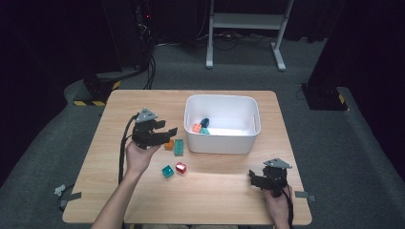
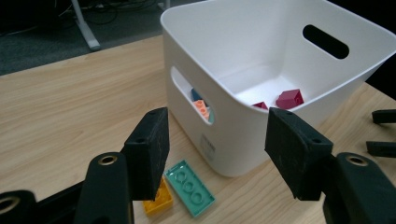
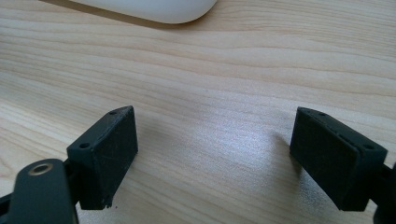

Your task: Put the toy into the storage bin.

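A white bin point(image 1: 222, 143) stands on the wooden table point(image 1: 143, 105), right of centre. It holds a salmon brick point(image 1: 196, 127), a dark blue brick point(image 1: 205, 122) and a teal brick point(image 1: 205, 130); the left gripper view also shows magenta bricks point(image 2: 289, 99) inside. My left gripper point(image 1: 166, 135) hovers open just left of the bin, above an orange brick point(image 1: 169, 144) and a long green brick point(image 1: 179, 147). Its jaws point(image 2: 219, 144) frame the bin's near corner point(image 2: 243, 126) and hold nothing. My right gripper point(image 1: 251, 179) rests open near the table's front right, over bare wood point(image 3: 212, 154).
A teal brick point(image 1: 167, 171) and a red brick point(image 1: 181, 167) lie in front of the bin. Cables trail from both grippers toward the table's front edge. A white stand point(image 1: 246, 21) is on the floor behind the table.
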